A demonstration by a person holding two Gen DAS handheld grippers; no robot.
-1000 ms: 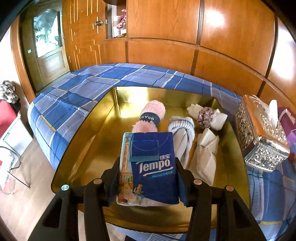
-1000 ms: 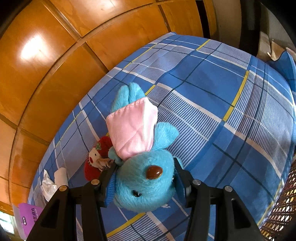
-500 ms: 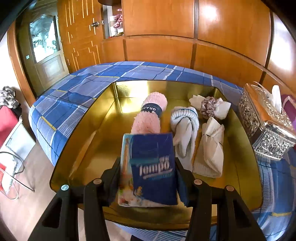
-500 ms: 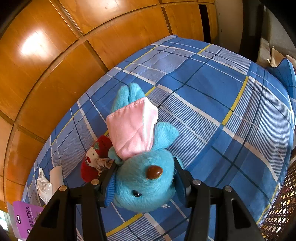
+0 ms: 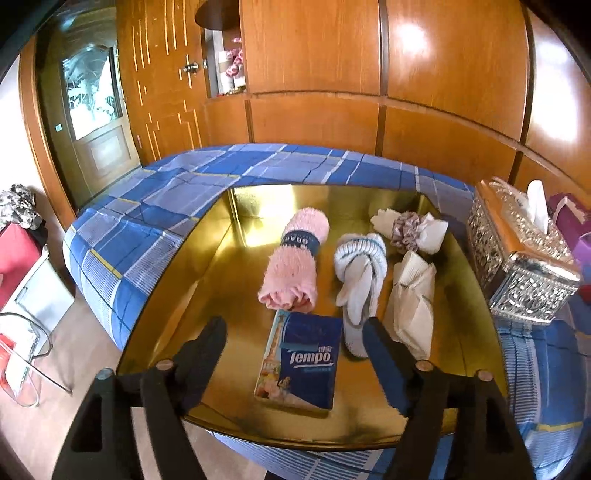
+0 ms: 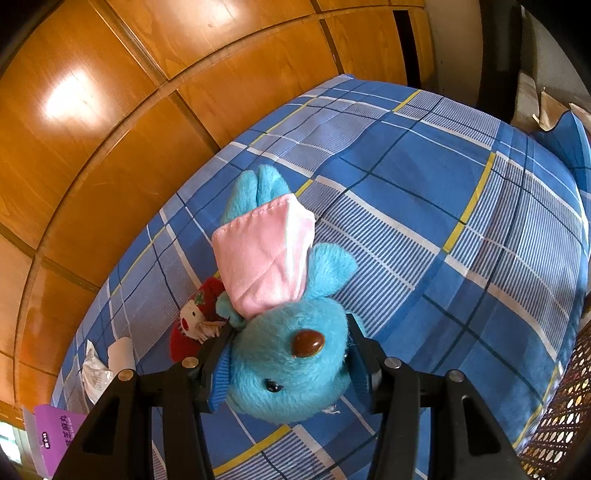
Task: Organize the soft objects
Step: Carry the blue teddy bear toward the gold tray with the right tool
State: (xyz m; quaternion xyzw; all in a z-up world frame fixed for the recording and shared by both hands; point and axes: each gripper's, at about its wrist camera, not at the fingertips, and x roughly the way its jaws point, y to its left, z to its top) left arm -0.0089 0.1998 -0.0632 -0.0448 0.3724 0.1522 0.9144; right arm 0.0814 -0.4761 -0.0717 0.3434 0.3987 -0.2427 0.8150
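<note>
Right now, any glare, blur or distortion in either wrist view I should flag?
Left wrist: strong fisheye bend, bright glare on the wood panels and the gold tray; left gripper fingers slightly motion-blurred, tissue pack sharp. Right wrist: glare patch on the paneling, curved bedspread lines, blue plush in focus in the right gripper.

We read "Tempo" in white on the blue tissue pack (image 5: 300, 363), part of a word, "GRA", on the dark band around the pink rolled towel (image 5: 295, 260), and only illegible white characters on the purple box (image 6: 55, 439) at the right view's corner.
</note>
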